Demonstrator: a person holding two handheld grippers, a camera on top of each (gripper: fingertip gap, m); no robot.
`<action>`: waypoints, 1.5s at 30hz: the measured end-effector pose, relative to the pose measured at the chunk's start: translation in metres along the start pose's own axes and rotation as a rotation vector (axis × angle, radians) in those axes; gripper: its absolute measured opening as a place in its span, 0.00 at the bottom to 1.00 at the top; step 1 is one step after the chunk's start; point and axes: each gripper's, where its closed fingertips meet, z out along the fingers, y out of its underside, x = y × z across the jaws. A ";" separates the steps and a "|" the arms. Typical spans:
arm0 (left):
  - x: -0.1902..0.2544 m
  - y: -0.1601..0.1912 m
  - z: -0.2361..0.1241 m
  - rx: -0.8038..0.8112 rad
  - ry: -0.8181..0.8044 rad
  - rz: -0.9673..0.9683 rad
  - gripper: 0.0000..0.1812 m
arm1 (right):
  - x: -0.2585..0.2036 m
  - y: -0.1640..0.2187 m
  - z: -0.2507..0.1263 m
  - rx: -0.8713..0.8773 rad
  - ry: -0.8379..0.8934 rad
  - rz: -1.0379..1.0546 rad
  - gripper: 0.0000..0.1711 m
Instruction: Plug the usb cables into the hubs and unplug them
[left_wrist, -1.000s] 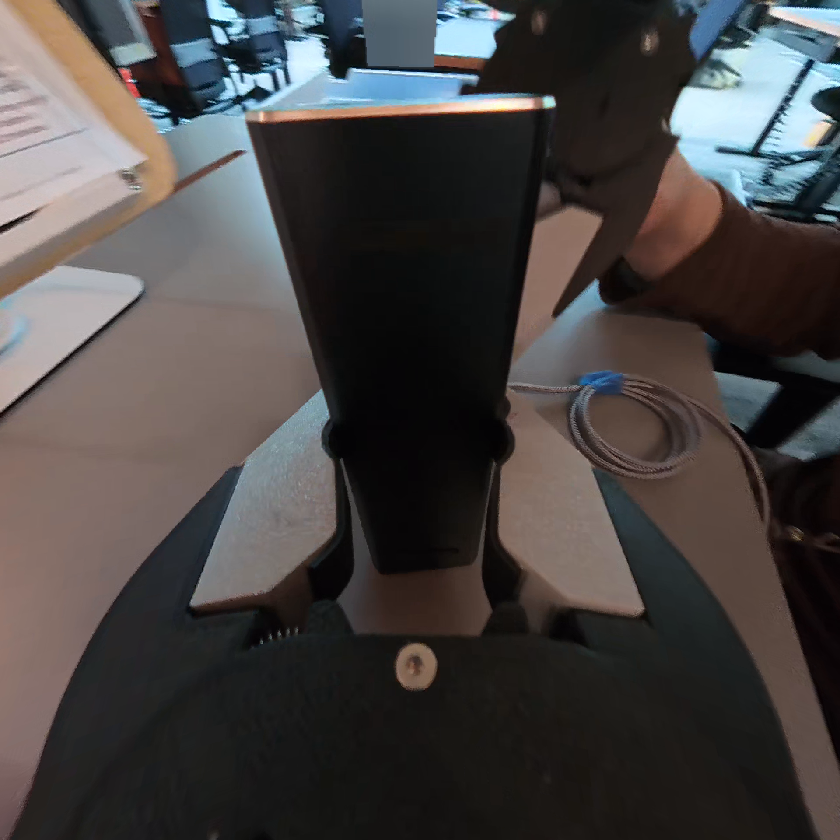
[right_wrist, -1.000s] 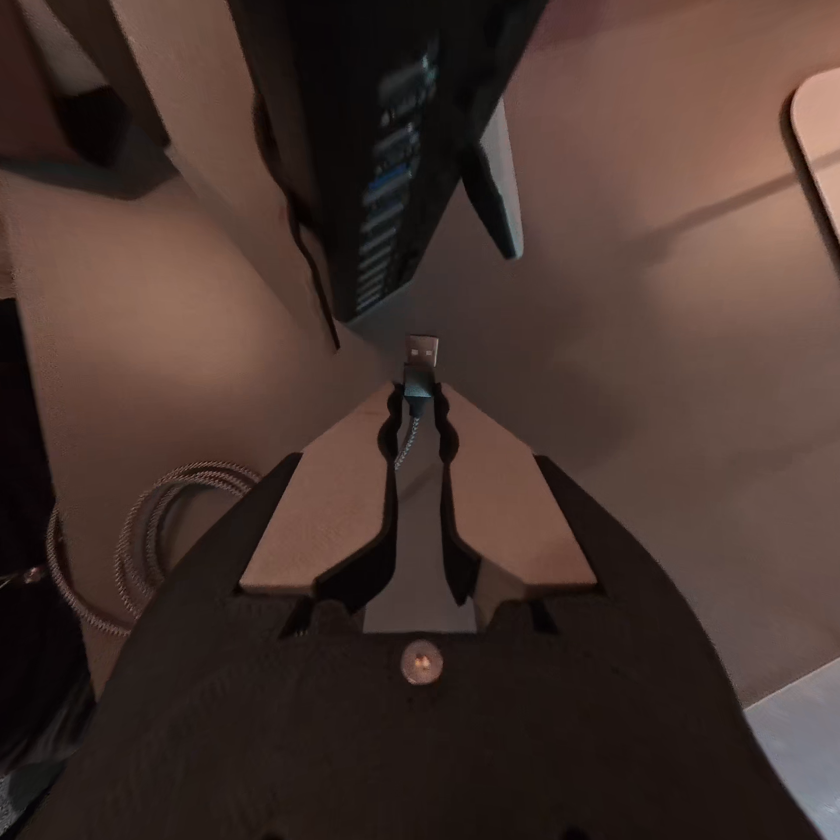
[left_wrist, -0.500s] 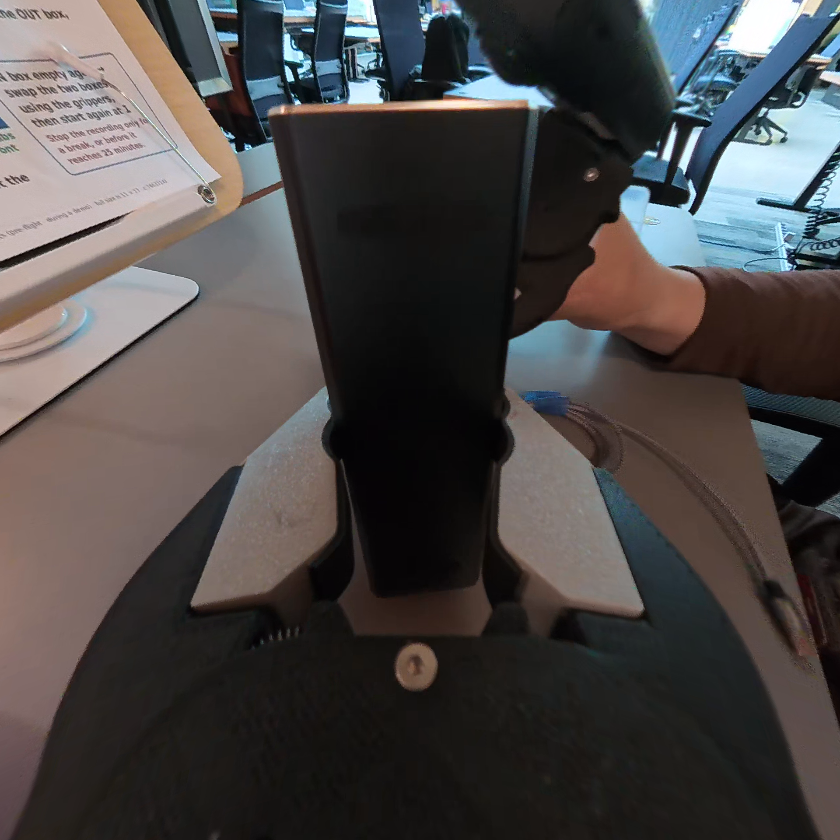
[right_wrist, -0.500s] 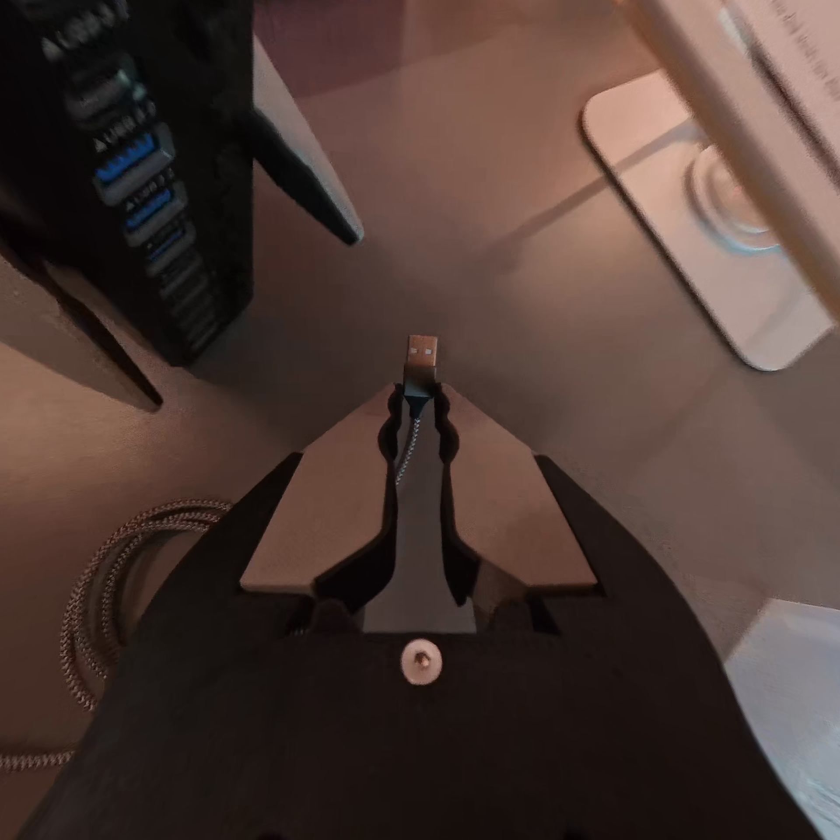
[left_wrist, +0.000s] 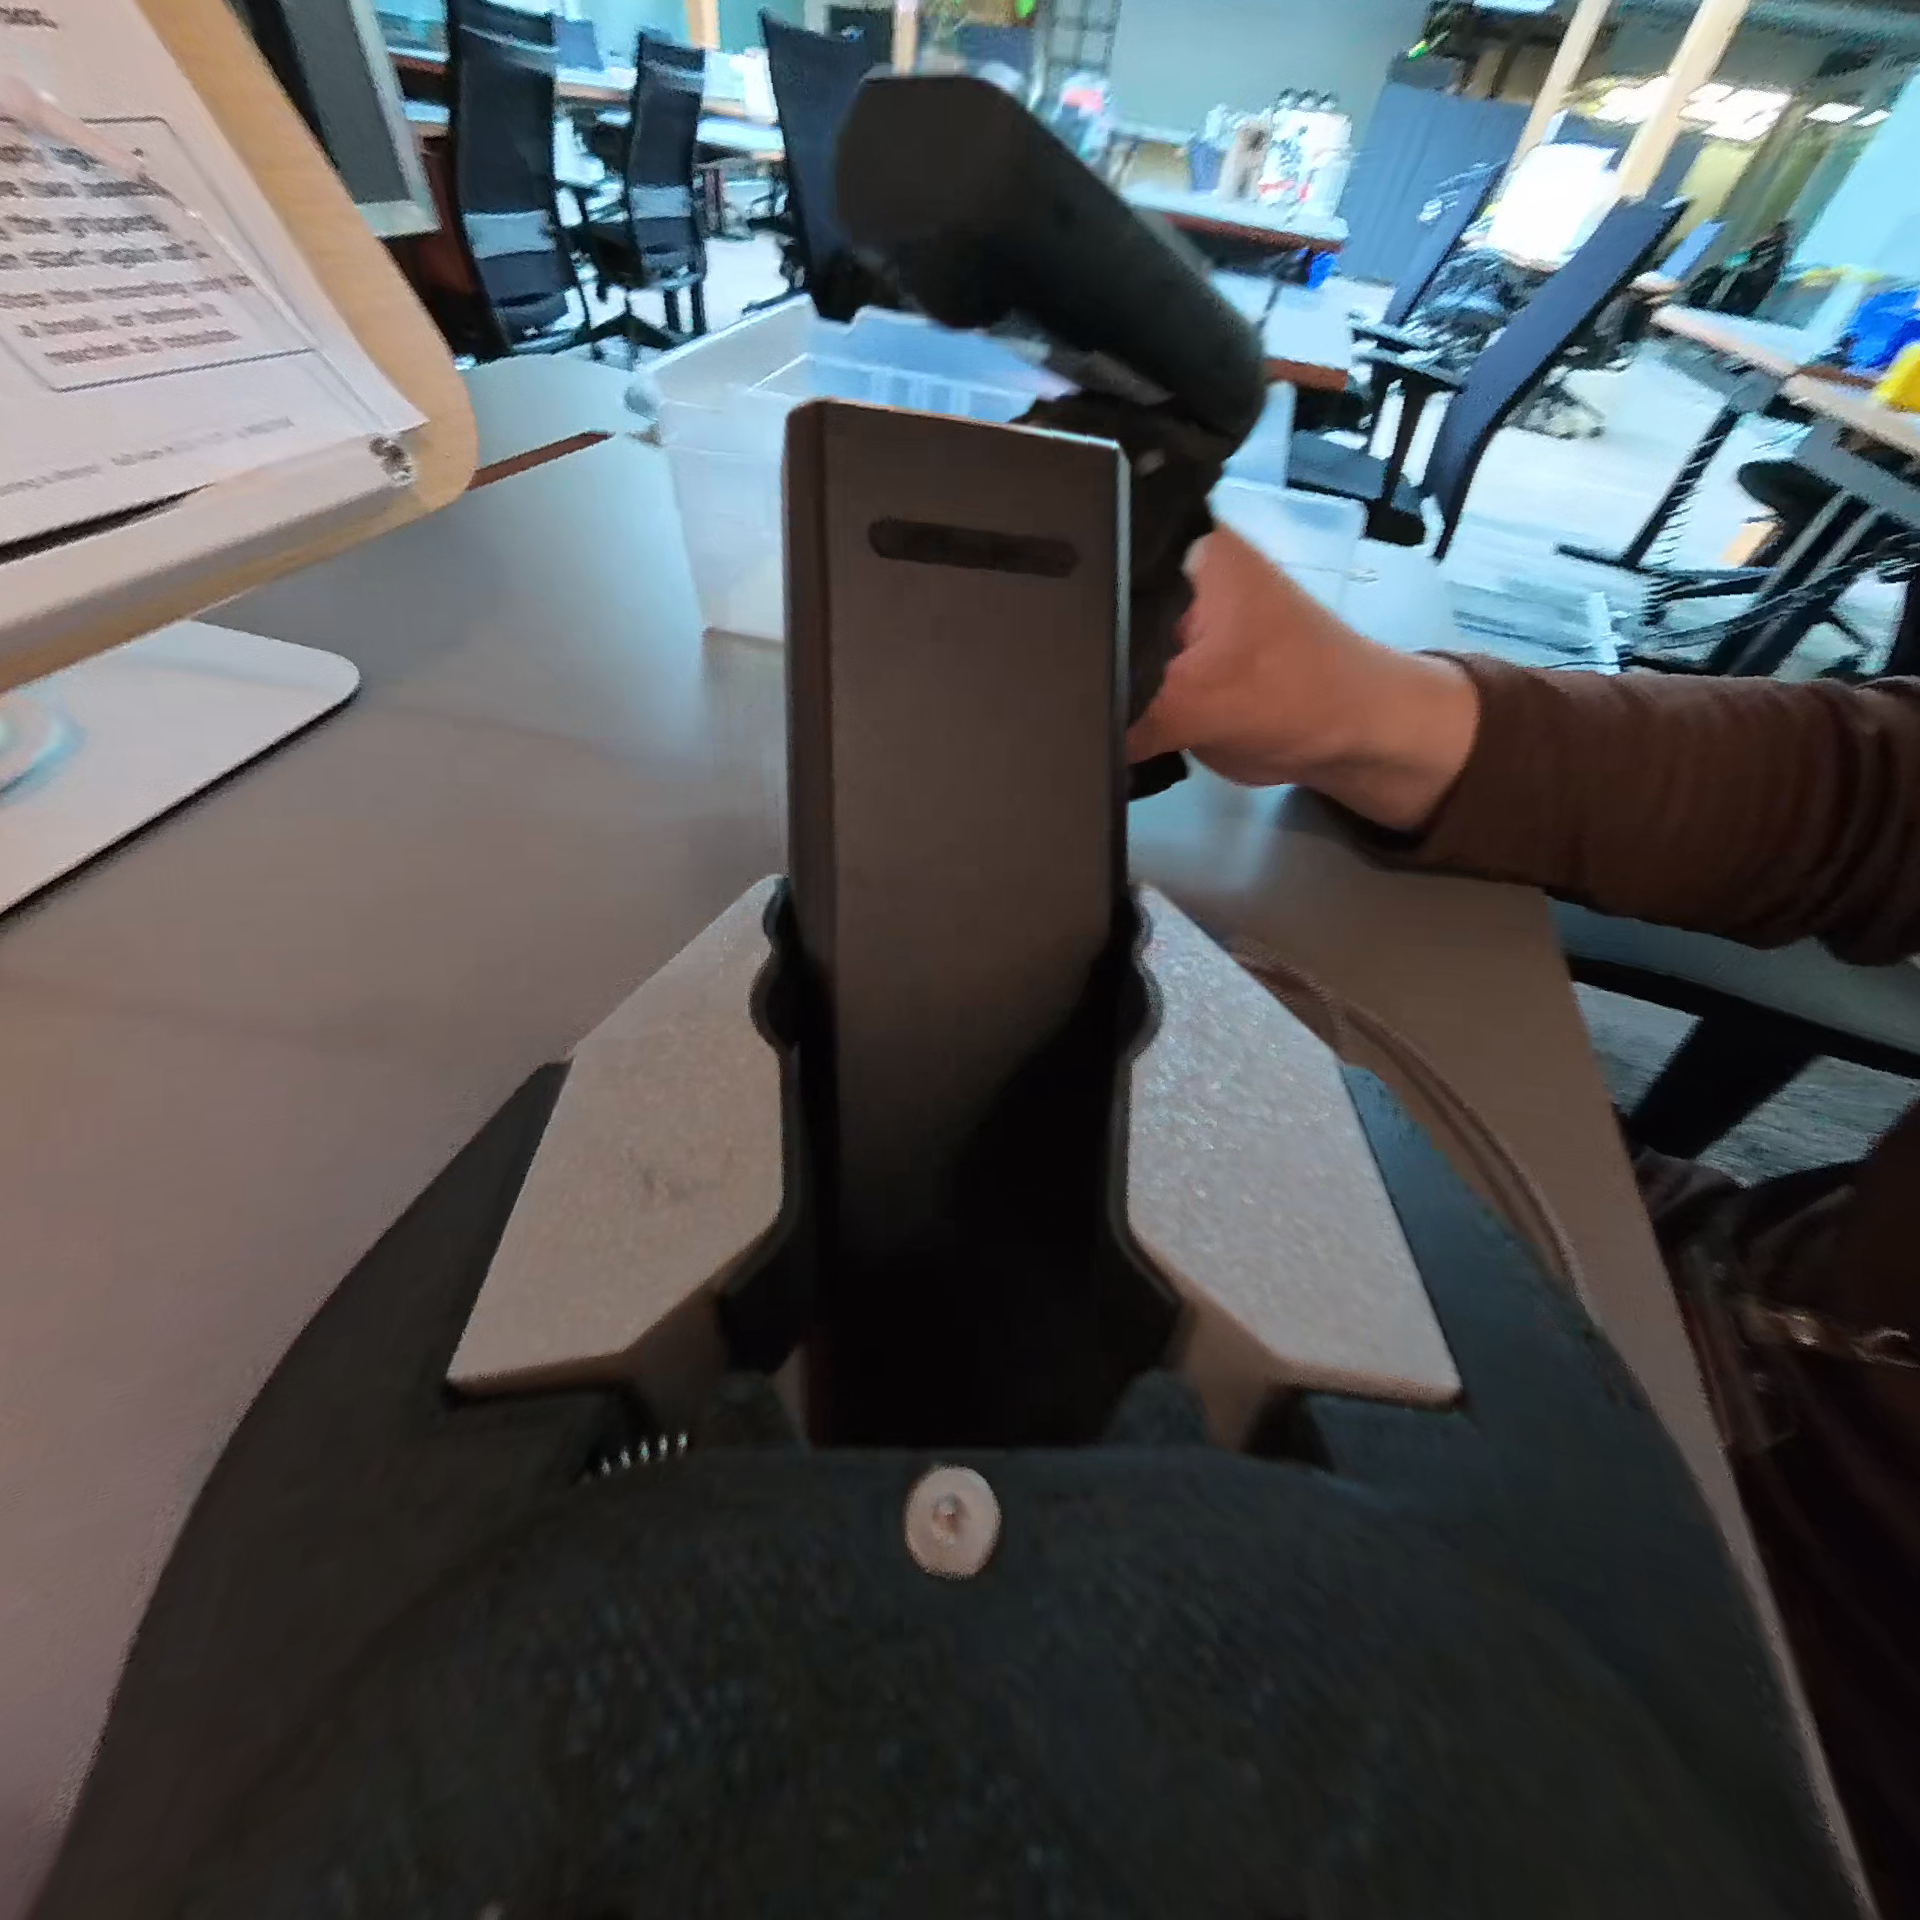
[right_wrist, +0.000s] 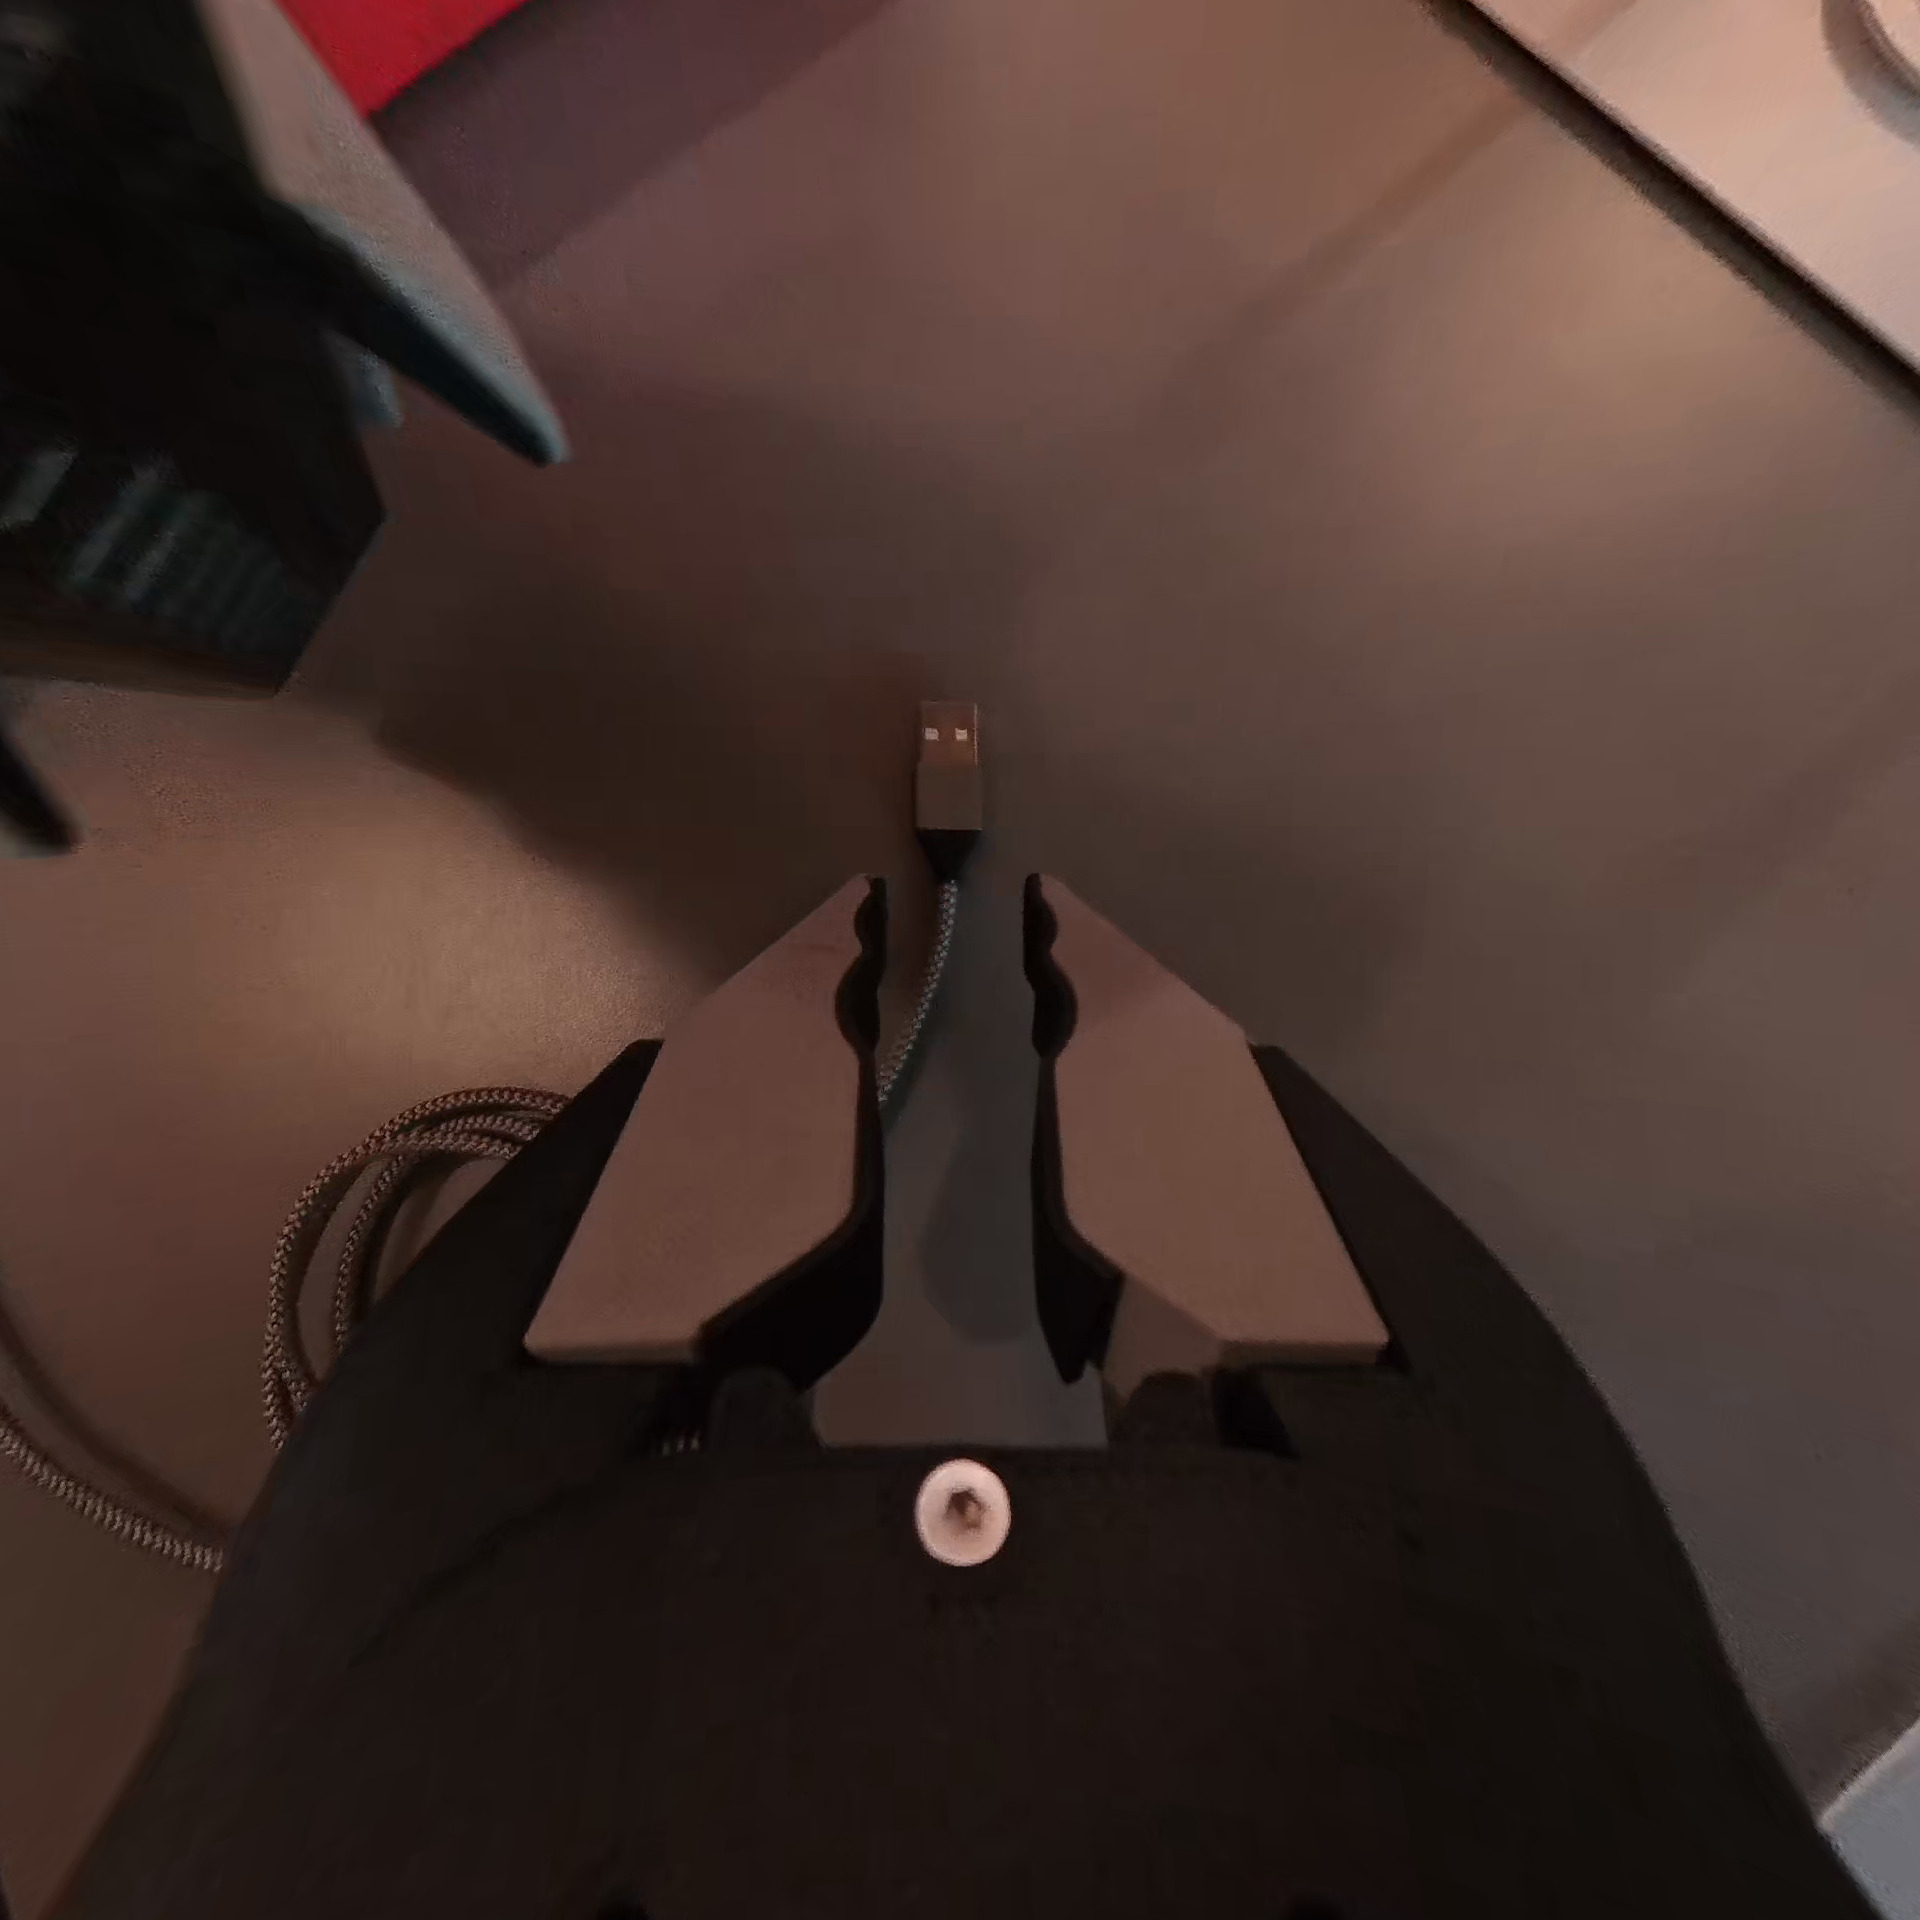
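My left gripper (left_wrist: 953, 935) is shut on a dark, slab-shaped USB hub (left_wrist: 951, 675) and holds it upright above the grey table (left_wrist: 416, 935). Behind the hub, a hand (left_wrist: 1278, 696) holds the right gripper's black body (left_wrist: 1049, 249). In the right wrist view, my right gripper (right_wrist: 954, 894) is open. The USB plug (right_wrist: 948, 774) lies just past its fingertips, and its braided cable runs loose between the jaws. The cable's coil (right_wrist: 343, 1226) lies at lower left. The hub (right_wrist: 156, 499) shows blurred at upper left, held by a left gripper finger (right_wrist: 436, 312).
A wooden sign stand (left_wrist: 208, 447) with a white base (left_wrist: 156, 748) stands at the left. A clear plastic bin (left_wrist: 748, 416) sits behind the hub. The table's right edge (left_wrist: 1579, 1039) is close, with office chairs beyond. A brown-sleeved arm (left_wrist: 1662, 810) lies across the right side. One gripper's finger ends stand about 10 cm off the other's.
My right gripper has opened and let go of the USB plug, which now lies ahead of the fingertips. The right gripper has moved away from the hub. My left gripper still holds the hub.
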 end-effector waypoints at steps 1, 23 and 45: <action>0.005 -0.004 0.000 0.020 0.031 0.000 0.33 | 0.000 -0.001 0.000 0.008 -0.009 0.010 0.13; 0.064 -0.020 -0.007 0.097 0.344 0.034 0.33 | -0.120 -0.058 -0.106 0.547 -0.570 -0.383 0.29; 0.077 0.007 0.010 -0.061 0.371 0.062 0.33 | -0.136 -0.066 -0.088 0.561 -0.674 -0.299 0.36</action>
